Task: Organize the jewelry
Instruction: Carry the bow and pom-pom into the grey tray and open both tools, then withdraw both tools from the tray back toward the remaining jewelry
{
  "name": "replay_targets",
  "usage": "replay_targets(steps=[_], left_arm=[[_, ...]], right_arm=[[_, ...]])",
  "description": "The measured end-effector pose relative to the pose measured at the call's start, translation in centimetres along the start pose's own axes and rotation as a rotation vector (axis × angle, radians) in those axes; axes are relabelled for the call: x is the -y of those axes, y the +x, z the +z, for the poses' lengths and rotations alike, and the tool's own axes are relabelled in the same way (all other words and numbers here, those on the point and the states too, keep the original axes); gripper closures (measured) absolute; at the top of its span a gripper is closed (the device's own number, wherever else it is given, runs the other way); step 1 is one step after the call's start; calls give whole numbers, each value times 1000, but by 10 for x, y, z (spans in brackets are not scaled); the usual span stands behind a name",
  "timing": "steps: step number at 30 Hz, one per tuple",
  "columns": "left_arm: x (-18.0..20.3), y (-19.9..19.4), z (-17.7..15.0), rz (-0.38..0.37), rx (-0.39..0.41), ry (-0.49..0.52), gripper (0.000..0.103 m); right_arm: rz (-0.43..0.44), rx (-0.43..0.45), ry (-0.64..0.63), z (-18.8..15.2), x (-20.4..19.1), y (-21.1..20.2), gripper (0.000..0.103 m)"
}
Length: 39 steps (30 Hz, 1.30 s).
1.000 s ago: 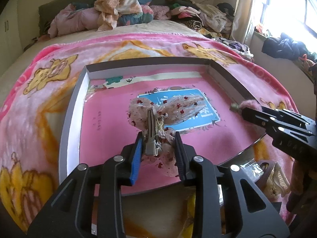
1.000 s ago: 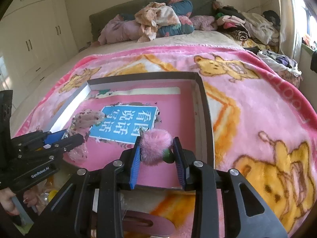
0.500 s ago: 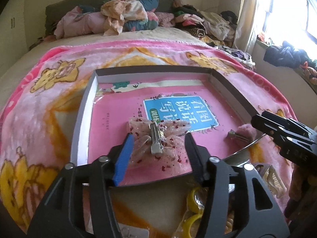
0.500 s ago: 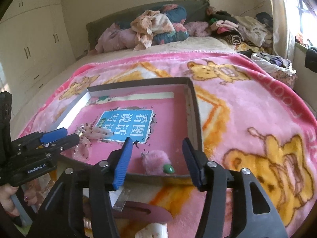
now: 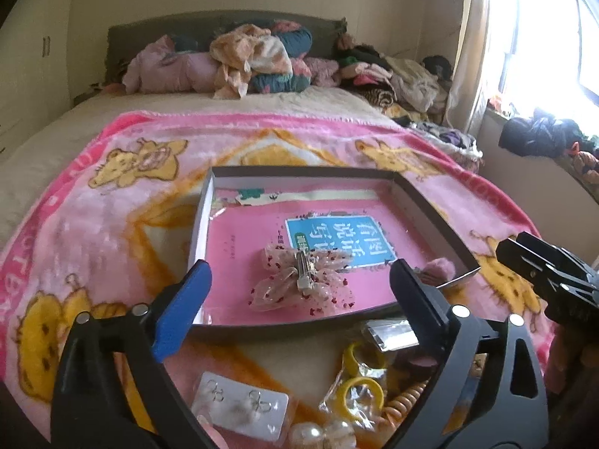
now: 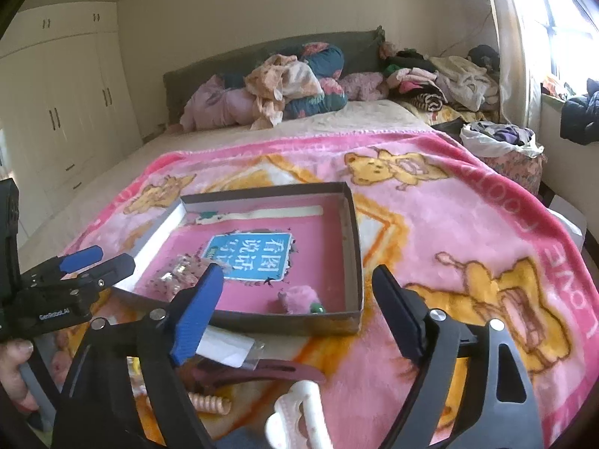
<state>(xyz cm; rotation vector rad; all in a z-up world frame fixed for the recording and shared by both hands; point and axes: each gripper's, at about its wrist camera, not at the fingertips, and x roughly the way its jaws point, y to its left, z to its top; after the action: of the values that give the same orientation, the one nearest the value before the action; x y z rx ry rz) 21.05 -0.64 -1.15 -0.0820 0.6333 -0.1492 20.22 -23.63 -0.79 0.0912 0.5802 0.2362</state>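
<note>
Jaws of left gripper (image 5: 299,292) and right gripper (image 6: 299,292) are opening, empty; bow clip (image 5: 305,280) and pompom (image 6: 297,299) lie in the box (image 6: 353,247), mid-frame.

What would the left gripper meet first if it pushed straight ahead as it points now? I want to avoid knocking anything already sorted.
Probably the sheer bow hair clip lying in the box. It sits centred ahead of the left gripper, whose jaws are opening with nothing between them. Depth is uncertain; the box's near wall could come first.
</note>
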Motion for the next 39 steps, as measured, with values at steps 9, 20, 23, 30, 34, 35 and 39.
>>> replay_targets(steps=[9,20,23,30,34,35,39], left_arm=[[3,-36,-4,17,86,18,12],[2,-64,-20,10,122,17,12],[2,-69,-26,9,120,21,12],[5,-77,-43,2,105,40,12],[9,-78,-52,-6,91,55,12],[9,-78,-54,-11,87,58,12],[13,-77,-59,-20,71,69,12]], right_arm=[[-2,54,0,-3,-7,-34,19],[-16,100,-44,-19,-20,-68,18],[-16,95,-47,-26,-21,-73,18],[-13,75,-49,-43,-24,-81,18],[-11,58,-52,-55,-26,-84,18],[-12,54,-53,-58,-26,-85,18],[-15,40,-49,-67,-26,-87,18]])
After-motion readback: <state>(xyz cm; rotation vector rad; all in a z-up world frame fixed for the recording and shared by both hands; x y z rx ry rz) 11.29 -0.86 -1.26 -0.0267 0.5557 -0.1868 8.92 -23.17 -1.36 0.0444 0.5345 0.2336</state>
